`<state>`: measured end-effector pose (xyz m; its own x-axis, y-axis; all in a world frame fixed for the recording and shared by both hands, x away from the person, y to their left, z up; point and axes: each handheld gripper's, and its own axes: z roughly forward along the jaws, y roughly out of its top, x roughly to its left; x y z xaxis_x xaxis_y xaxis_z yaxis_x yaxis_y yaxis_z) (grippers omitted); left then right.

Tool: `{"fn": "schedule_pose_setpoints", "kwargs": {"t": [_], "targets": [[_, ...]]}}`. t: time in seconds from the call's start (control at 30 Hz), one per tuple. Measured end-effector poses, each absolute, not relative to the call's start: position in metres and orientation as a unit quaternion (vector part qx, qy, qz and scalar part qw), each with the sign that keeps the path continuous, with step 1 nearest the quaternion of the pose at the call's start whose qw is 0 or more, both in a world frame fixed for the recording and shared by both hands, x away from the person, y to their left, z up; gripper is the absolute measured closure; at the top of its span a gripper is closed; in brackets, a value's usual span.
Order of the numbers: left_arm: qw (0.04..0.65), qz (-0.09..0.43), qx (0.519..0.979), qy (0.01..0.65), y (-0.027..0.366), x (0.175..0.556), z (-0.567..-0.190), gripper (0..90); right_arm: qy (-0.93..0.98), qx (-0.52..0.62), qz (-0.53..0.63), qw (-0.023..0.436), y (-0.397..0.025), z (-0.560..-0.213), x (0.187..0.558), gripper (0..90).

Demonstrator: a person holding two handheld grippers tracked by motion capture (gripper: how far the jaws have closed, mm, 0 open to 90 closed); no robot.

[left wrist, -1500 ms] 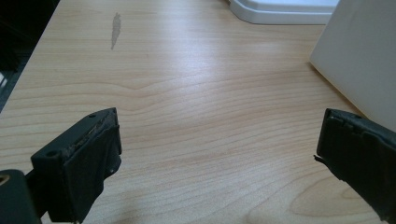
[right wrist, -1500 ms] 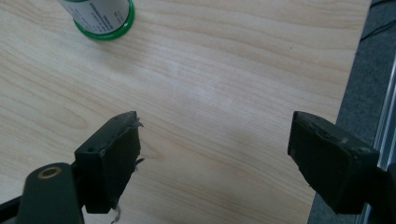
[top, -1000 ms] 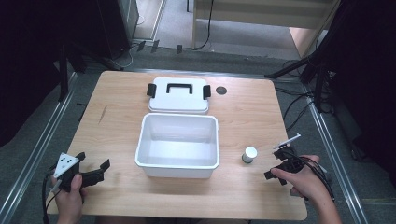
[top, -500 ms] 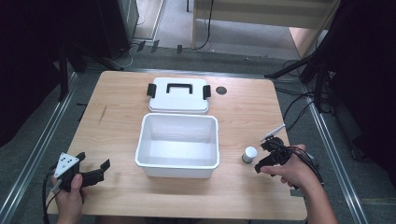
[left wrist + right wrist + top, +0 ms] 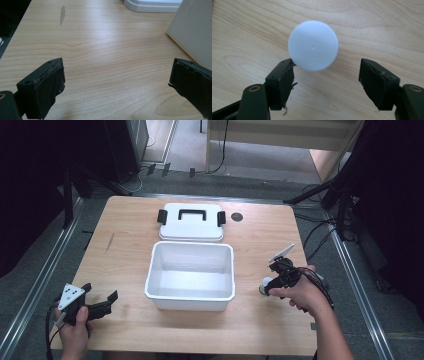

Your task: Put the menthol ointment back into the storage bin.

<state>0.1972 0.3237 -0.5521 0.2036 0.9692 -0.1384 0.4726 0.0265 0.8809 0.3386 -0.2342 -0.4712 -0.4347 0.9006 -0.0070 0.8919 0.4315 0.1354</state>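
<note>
A small bottle with a round white cap [image 5: 313, 48] stands on the wooden table, right of an open white box [image 5: 227, 290]; in the high view the bottle [image 5: 263, 288] peeks out by my right hand. My right gripper [image 5: 325, 80] hangs straight above it, open, with one jaw at each side of the cap; the left one is at the cap's rim. This gripper [image 5: 274, 281] shows in the high view too. My left gripper [image 5: 101, 293] rests open near the table's front left corner, nothing between its jaws [image 5: 117, 85].
The box's white lid [image 5: 191, 222] with a black handle and clips lies flat behind the box. A small dark round disc [image 5: 237, 216] sits right of the lid. The box wall [image 5: 192, 32] stands close on the right in the left gripper view. Cables trail off both grippers.
My right gripper has moved left and closer to the bottle, from beside it to right over its cap. The left gripper has stayed put.
</note>
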Motion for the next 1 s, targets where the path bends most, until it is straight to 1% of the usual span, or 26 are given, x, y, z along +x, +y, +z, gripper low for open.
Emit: {"fn": "schedule_pose_setpoints", "kwargs": {"t": [0.07, 0.1, 0.17, 0.53, 0.67, 1.0], "targets": [[0.441, 0.281, 0.638, 0.565, 0.324, 0.197, -0.552, 0.6, 0.844, 0.532, 0.058, 0.037, -0.229, -0.470, 0.342, 36.1], [0.441, 0.281, 0.638, 0.565, 0.324, 0.197, -0.552, 0.6, 0.844, 0.532, 0.058, 0.037, -0.229, -0.470, 0.342, 36.1], [0.440, 0.280, 0.639, 0.565, 0.324, 0.197, -0.552, 0.6, 0.844, 0.533, 0.058, 0.026, -0.224, -0.471, 0.345, 39.5], [0.438, 0.280, 0.641, 0.565, 0.324, 0.198, -0.552, 0.6, 0.831, 0.553, 0.060, 0.019, -0.217, -0.475, 0.356, 44.1], [0.438, 0.280, 0.640, 0.566, 0.324, 0.198, -0.552, 0.6, 0.833, 0.550, 0.045, 0.030, -0.210, -0.479, 0.357, 51.1], [0.437, 0.281, 0.641, 0.566, 0.323, 0.198, -0.552, 0.6, 0.838, 0.543, 0.045, 0.022, -0.210, -0.476, 0.358, 51.8]]}}
